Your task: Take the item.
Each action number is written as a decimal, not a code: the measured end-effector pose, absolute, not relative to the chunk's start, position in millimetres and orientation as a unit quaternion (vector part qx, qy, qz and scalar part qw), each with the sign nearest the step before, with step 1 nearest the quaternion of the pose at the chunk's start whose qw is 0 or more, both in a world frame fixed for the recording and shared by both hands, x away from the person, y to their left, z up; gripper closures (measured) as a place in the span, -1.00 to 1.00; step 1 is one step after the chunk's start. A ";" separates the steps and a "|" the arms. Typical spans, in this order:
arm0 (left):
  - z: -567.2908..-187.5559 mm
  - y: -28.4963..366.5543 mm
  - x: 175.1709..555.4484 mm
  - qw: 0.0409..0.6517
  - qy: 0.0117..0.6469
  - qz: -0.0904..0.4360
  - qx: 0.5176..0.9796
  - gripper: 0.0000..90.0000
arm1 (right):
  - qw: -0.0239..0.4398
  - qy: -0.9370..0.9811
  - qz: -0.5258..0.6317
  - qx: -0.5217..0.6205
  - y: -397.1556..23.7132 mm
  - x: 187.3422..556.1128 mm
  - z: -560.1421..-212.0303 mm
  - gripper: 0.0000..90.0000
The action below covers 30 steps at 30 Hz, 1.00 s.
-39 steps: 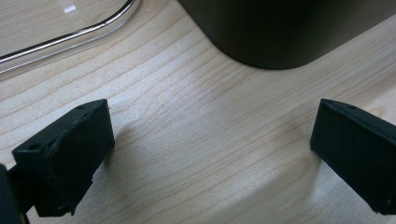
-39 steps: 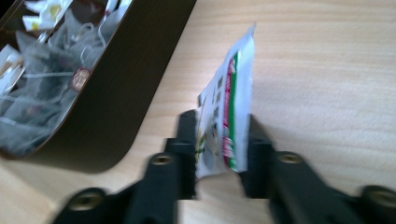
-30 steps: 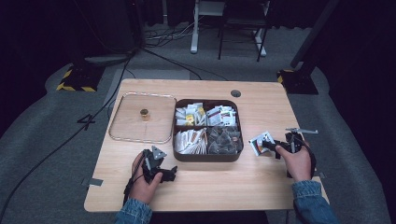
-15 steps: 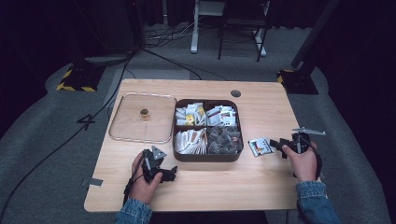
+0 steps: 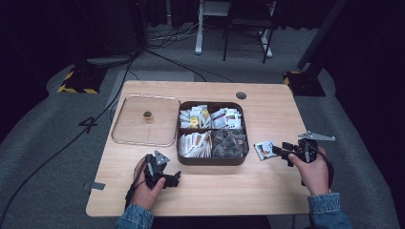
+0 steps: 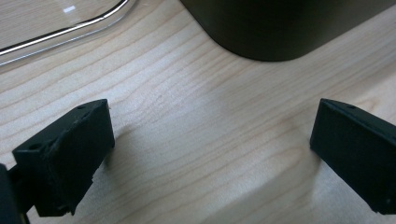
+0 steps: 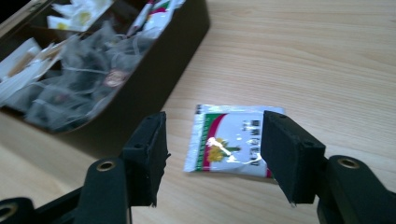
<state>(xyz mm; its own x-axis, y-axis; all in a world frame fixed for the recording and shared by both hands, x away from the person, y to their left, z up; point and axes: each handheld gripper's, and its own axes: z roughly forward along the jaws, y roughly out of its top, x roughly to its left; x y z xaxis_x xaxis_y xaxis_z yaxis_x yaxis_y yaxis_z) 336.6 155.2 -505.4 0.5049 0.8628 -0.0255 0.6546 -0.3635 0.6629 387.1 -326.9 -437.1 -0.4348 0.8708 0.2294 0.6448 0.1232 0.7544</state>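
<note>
Trouble could come near the desk's right edge: my right gripper (image 7: pixel 214 158), jaws spread, may slide the flat white sachet (image 7: pixel 233 140) away; left gripper (image 6: pixel 205 158) spread too.

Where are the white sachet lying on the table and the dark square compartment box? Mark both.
white sachet (image 7: pixel 233 140), right gripper view, middle of its printed face.
dark square compartment box (image 5: pixel 210 161), high view, its near wall.
</note>
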 end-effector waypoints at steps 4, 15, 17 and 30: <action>-505.6 155.9 333.5 0.316 0.466 0.165 0.810 -1.00 | 0.127 0.752 0.428 0.485 -318.8 375.7 -433.2 -0.07; -505.4 156.9 331.4 0.314 0.465 0.165 0.811 -1.00 | 0.107 0.777 0.437 0.441 -296.8 352.1 -425.5 -0.06; -505.4 156.9 331.3 0.314 0.465 0.165 0.811 -1.00 | 0.103 0.784 0.436 0.430 -292.2 347.9 -426.5 -0.06; -505.4 157.1 331.1 0.314 0.464 0.165 0.812 -1.00 | 0.111 0.807 0.427 0.394 -278.5 345.6 -450.8 -0.04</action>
<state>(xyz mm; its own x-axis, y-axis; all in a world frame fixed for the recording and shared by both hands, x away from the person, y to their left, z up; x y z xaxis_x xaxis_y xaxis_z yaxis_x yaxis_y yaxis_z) 331.1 157.1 -505.4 0.5151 0.8568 -0.0247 0.6497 -0.3715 0.6632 345.6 -278.5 -450.8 -0.6654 0.7298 0.1570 0.5403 0.3258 0.7759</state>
